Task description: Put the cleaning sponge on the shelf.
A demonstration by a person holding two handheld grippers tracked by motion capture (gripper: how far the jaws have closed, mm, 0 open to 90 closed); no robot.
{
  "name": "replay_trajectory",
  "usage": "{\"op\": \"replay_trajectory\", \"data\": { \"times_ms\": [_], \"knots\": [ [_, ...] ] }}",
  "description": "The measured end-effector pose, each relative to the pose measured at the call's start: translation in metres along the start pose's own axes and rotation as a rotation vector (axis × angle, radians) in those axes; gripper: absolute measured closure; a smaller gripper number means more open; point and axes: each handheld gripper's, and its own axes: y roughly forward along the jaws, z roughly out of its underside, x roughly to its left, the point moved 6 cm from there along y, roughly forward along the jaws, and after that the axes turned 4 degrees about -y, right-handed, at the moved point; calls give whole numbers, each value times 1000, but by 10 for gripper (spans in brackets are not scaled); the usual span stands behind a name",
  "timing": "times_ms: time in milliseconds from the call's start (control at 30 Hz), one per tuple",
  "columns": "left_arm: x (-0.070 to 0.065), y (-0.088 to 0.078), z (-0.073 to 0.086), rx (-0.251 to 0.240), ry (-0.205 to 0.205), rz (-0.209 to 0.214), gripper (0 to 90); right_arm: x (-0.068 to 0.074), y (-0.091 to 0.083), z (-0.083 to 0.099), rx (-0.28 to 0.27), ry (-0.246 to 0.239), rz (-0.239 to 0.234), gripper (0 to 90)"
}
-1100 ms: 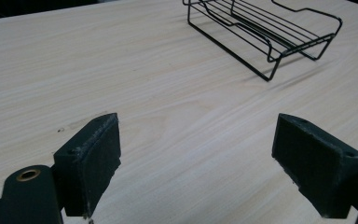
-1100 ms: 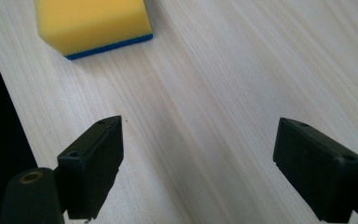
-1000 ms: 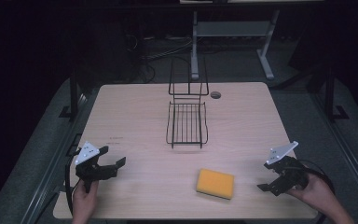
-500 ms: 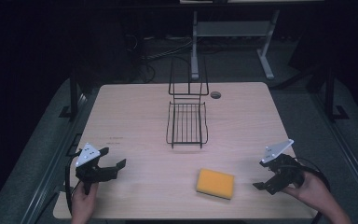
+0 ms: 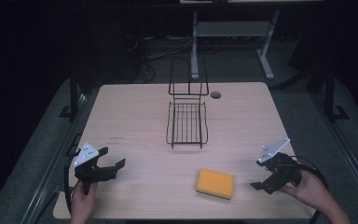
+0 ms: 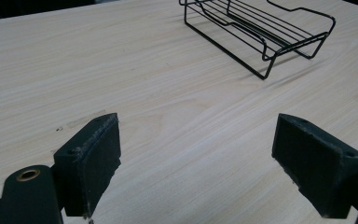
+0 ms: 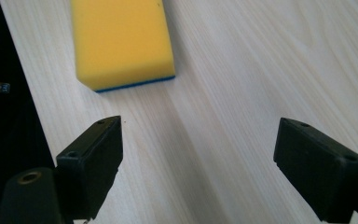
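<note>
A yellow sponge with a thin blue underside lies flat near the table's front edge, right of centre. My right gripper stands open just to its right, apart from it. In the right gripper view the sponge lies ahead and to the left of the open right gripper, whose jaws hold nothing. A black wire rack stands in the middle of the table. At the front left my left gripper is open and empty. The left gripper view has the rack ahead at upper right of the left gripper.
The light wooden table has a small round cable hole behind the rack. The table's left edge runs close beside the sponge in the right gripper view. Dark floor, cables and a grey stand frame lie beyond the far edge.
My right gripper has shifted a little to the left, toward the sponge. The left gripper, sponge and rack stay as they were.
</note>
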Motion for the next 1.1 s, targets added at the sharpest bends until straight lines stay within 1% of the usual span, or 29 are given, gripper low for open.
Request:
{"op": "replay_trajectory", "data": {
  "times_ms": [67,100,167,300,400,433,500,567,700,767,800,867,933,967,1100],
  "knots": [
    [0,0,0,-4,1,-1,147,1,0,-3,-12,-8,-3,153],
    [0,-1,-1,-5,0,-1,147,4,0,-7,-19,-14,-12,153],
    [0,-1,-1,-4,1,0,148,5,1,-7,-17,-15,-13,153],
    [0,-1,0,-4,-4,1,148,9,4,-14,-15,-34,-20,151],
    [0,0,0,-3,2,4,147,11,7,-19,-12,-42,-19,140],
    [0,0,-1,-2,3,3,147,13,9,-23,-11,-53,-25,140],
    [0,0,0,-2,4,4,147,14,10,-25,-13,-56,-30,140],
    [0,0,0,-2,3,1,147,16,13,-30,-16,-67,-41,140],
    [0,-1,-1,-4,4,0,147,18,17,-33,-9,-78,-51,140],
    [0,0,0,-1,1,2,148,20,19,-36,-8,-80,-55,140],
    [0,0,0,-1,0,2,147,22,21,-38,-10,-86,-66,140],
    [1,0,0,1,3,0,147,25,24,-40,-11,-93,-67,140],
    [1,-1,0,-2,-2,4,147,28,28,-44,-9,-103,-77,140],
    [1,-1,0,-1,-3,5,147,30,33,-48,1,-115,-82,140],
    [1,-1,0,-2,-1,5,147,33,38,-54,6,-127,-95,140]
  ]
}}
